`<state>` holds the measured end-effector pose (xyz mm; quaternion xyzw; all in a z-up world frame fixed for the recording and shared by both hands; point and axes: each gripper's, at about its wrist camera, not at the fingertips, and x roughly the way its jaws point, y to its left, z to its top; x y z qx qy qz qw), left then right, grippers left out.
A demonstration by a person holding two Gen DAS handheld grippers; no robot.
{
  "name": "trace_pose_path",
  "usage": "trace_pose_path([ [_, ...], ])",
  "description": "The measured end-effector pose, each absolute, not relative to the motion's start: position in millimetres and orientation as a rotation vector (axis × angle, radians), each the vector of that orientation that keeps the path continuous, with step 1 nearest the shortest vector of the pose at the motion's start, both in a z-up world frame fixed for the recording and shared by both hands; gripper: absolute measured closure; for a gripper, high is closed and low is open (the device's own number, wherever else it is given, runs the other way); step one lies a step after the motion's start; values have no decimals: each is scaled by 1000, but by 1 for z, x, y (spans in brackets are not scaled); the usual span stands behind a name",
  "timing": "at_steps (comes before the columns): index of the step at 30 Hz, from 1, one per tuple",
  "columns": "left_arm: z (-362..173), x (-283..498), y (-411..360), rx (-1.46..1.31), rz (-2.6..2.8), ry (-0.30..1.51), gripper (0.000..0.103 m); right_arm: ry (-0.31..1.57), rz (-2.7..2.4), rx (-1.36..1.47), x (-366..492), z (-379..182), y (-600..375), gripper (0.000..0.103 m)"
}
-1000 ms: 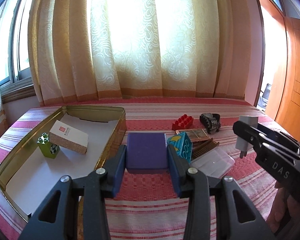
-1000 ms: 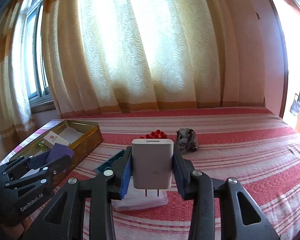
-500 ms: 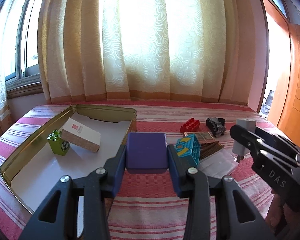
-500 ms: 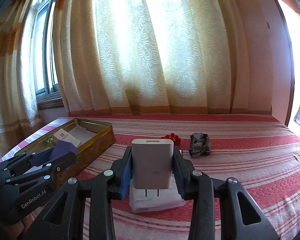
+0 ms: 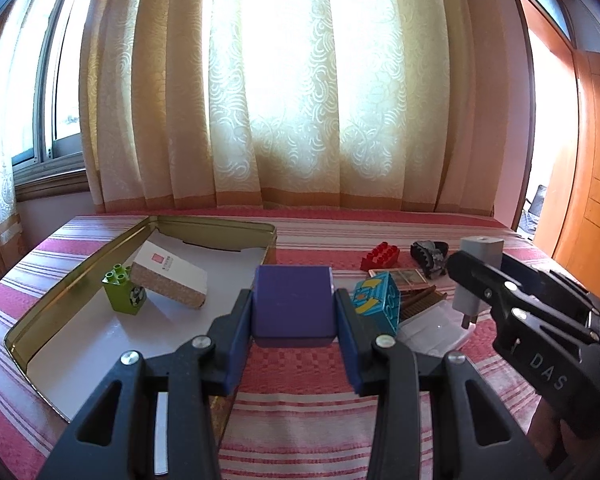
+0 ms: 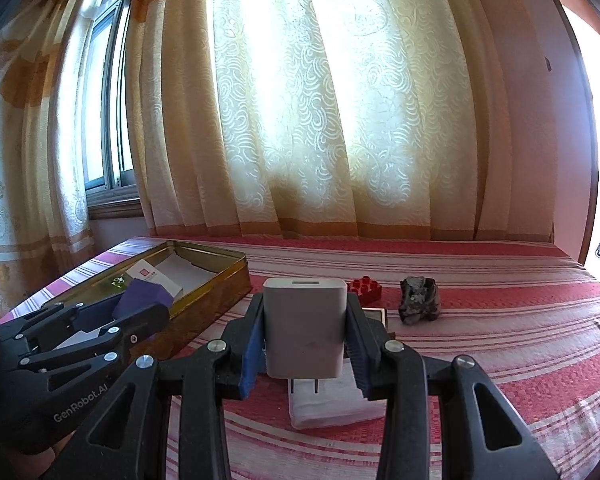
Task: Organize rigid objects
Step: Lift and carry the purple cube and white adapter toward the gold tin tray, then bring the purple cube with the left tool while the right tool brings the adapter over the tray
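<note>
Purple block [image 5: 293, 303] clamped between left tongs [image 5: 294, 320]

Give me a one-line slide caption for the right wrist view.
Right gripper holds a white charger prongs-down above the striped cloth; left gripper carries a purple block beside the gold tin.

A purple block [image 5: 293, 300], smooth and squarish, sits clamped between the left jaws above the cloth. A white plug charger [image 6: 305, 326] stands upright between the right jaws, prongs pointing down. Left of the left jaws lies an open gold tin [image 5: 64, 292] — inside it, a green brick [image 5: 123, 288] and a tilted white box [image 5: 168, 274].
</note>
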<state>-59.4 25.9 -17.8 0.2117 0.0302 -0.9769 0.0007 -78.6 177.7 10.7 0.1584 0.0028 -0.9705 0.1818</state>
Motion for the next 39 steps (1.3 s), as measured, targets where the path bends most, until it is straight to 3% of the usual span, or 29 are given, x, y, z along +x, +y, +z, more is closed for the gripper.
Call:
trace_pose_path([
  [39,-17,-45,-14,629,-3015,149,64,76,-2631,421,-59,10,137,63],
])
